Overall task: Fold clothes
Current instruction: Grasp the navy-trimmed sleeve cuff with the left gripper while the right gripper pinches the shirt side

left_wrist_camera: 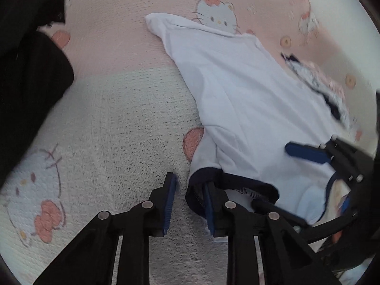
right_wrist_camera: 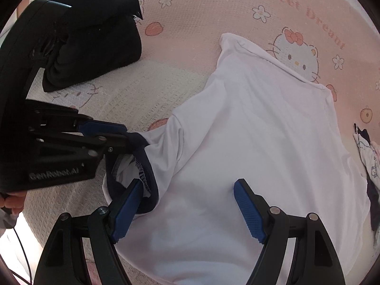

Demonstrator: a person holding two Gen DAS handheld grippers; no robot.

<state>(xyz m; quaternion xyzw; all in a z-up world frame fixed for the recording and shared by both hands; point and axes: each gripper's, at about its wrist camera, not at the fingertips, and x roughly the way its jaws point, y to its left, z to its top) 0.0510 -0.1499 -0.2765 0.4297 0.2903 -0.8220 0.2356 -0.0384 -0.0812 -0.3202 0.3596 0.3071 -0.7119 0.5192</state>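
Observation:
A white T-shirt [left_wrist_camera: 247, 104] with navy sleeve cuffs lies spread on a pink cartoon-cat bedspread; it fills the right wrist view [right_wrist_camera: 256, 156]. My left gripper [left_wrist_camera: 190, 201] is open at the navy cuff [left_wrist_camera: 237, 182] of one sleeve, with its right finger [left_wrist_camera: 210, 211] pushed inside the cuff opening. My right gripper [right_wrist_camera: 187, 204] is open and hovers low over the shirt's body beside that sleeve; its left finger [right_wrist_camera: 129, 204] overlaps the cuff [right_wrist_camera: 147, 166]. Each gripper shows in the other's view: the right one [left_wrist_camera: 308, 153] and the left one [right_wrist_camera: 104, 130].
A pile of black clothes [right_wrist_camera: 99, 40] sits at the far left on the bedspread [right_wrist_camera: 213, 11], also seen in the left wrist view [left_wrist_camera: 28, 76]. A patterned white and navy garment [right_wrist_camera: 368, 163] lies at the shirt's right edge [left_wrist_camera: 318, 87].

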